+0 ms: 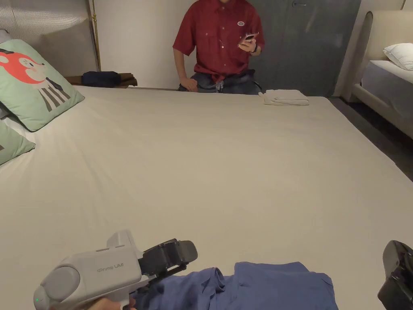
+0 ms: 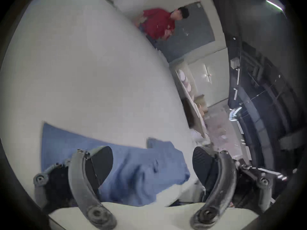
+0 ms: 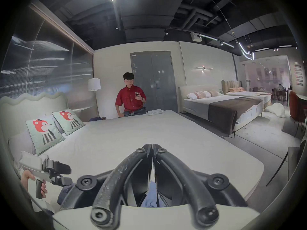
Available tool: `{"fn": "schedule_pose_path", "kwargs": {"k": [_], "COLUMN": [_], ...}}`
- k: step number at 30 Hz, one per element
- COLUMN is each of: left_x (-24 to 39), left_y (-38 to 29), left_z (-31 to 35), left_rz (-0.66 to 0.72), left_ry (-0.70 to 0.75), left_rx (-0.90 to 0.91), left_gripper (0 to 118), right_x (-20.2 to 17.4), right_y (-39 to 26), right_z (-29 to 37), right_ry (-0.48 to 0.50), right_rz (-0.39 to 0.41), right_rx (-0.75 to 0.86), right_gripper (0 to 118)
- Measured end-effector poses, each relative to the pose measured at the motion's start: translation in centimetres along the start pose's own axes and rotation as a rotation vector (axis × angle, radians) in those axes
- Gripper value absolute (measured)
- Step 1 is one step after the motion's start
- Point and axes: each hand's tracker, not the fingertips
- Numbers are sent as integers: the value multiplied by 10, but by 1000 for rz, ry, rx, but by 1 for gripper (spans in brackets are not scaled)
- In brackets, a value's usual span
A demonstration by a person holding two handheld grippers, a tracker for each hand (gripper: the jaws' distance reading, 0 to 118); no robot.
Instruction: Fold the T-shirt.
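A blue T-shirt (image 1: pixel 258 287) lies crumpled on the white bed (image 1: pixel 209 161), close to the near edge. My left gripper (image 1: pixel 183 253) hovers just above the shirt's left end, held by a hand. In the left gripper view its jaws stand wide open (image 2: pixel 152 152), with the blue T-shirt (image 2: pixel 132 168) lying under and between them. My right gripper (image 1: pixel 397 271) is at the bottom right corner, to the right of the shirt. In the right gripper view its jaws (image 3: pixel 152 147) are shut together with nothing at the tips; a patch of blue cloth (image 3: pixel 150 199) shows below them. The left gripper (image 3: pixel 58 168) is also seen there.
A person in a red shirt (image 1: pixel 220 40) stands at the far side of the bed with a phone. A folded white cloth (image 1: pixel 285 97) lies at the far edge. Green pillows (image 1: pixel 32 80) sit at the left. Another bed (image 1: pixel 387 80) stands across a floor gap at the right.
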Motion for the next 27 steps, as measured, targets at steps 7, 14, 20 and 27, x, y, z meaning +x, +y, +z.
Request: {"fn": "schedule_pose_path", "kwargs": {"k": [7, 14, 20, 27], "left_x": [13, 46, 74, 92], "left_y": [-55, -123, -150, -143], "left_z": [-28, -85, -117, -111], "left_rz": [-454, -691, -765, -681], "left_ry": [478, 498, 477, 220], "left_rx": [83, 54, 4, -79], "left_gripper": [1, 1, 1, 1], "right_x": [-2, 10, 21, 19], "right_y": [-7, -8, -6, -3], "right_z": [-3, 0, 6, 7], "right_ry": [38, 36, 0, -6], "right_rz": [-10, -37, -35, -44], "right_rx": [-19, -26, -23, -17], "right_gripper": [0, 0, 0, 0]}}
